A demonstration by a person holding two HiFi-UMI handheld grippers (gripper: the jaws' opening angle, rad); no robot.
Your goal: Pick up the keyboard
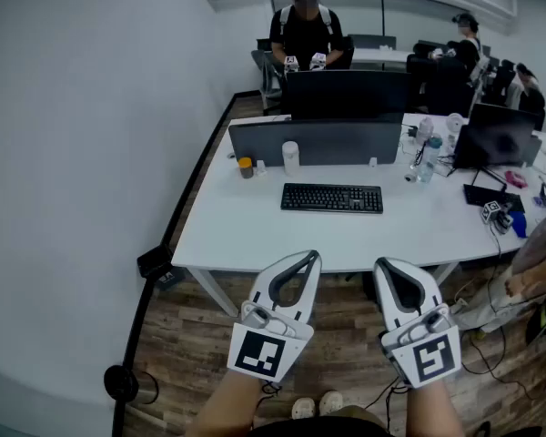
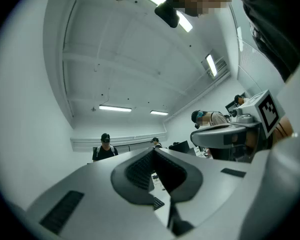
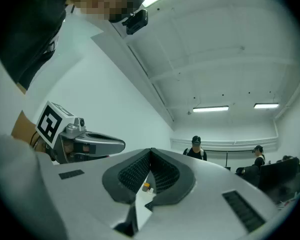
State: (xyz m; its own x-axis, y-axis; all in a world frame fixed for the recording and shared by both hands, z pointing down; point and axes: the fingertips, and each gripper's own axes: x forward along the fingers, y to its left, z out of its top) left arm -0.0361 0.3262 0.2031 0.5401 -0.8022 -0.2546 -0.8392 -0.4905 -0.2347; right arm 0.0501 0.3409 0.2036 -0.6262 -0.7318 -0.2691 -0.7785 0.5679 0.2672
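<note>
The black keyboard (image 1: pixel 332 198) lies flat in the middle of the white desk (image 1: pixel 227 235), in front of a monitor. Both grippers hang side by side short of the desk's near edge, over the wooden floor and apart from the keyboard. My left gripper (image 1: pixel 312 257) is shut with nothing between its jaws. My right gripper (image 1: pixel 385 263) is shut and empty too. In the left gripper view the jaws (image 2: pixel 154 152) meet at the tip, and a sliver of the keyboard (image 2: pixel 158 202) shows below them. In the right gripper view the closed jaws (image 3: pixel 150 151) point slightly upward.
A dark monitor (image 1: pixel 314 141) stands behind the keyboard, with a white cup (image 1: pixel 290 157) and an orange-lidded jar (image 1: pixel 246 167) beside it. Bottles (image 1: pixel 428 160) and another screen (image 1: pixel 496 135) fill the desk's right part. A person (image 1: pixel 305 30) stands at the far desk. The white wall lies left.
</note>
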